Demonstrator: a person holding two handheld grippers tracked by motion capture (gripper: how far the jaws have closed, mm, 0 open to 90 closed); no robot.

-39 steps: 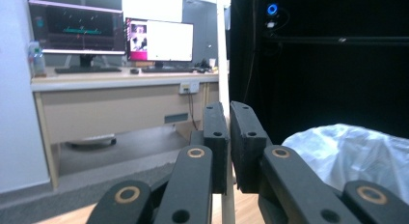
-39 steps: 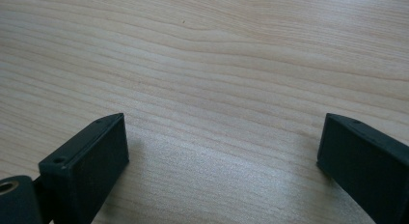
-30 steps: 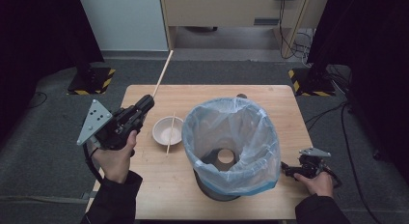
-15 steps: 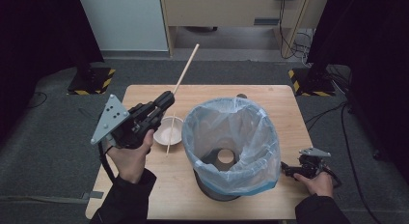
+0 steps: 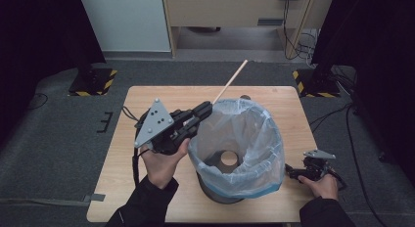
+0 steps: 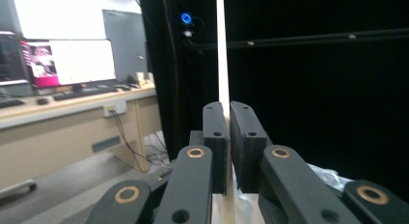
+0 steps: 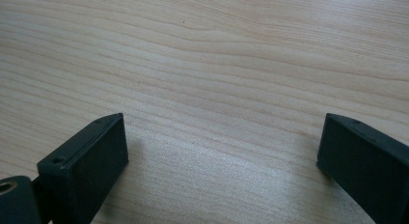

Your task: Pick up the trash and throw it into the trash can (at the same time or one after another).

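Observation:
My left gripper (image 5: pixel 208 108) is shut on a long thin wooden stick (image 5: pixel 230 82) that points up and away past the table's far edge. Its jaws reach the near-left rim of a dark bin lined with a clear plastic bag (image 5: pixel 266 139). In the left gripper view the stick (image 6: pixel 221 50) rises straight up from between the closed jaws of that gripper (image 6: pixel 227 113). My right gripper (image 5: pixel 288 172) rests low at the table's front right, beside the bin. Its jaws stand wide apart over bare wood (image 7: pixel 217 50), nothing between them.
The wooden table (image 5: pixel 147 197) has bare room at the left and along the front. A pale round shape (image 5: pixel 228 158) lies at the bin's bottom. Cables (image 5: pixel 293 21) run on the floor behind, and a desk with monitors (image 6: pixel 62 60) stands off to one side.
My left gripper has carried the stick rightward to the bin's rim, and hand and gripper now cover the white bowl. The right gripper has stayed put.

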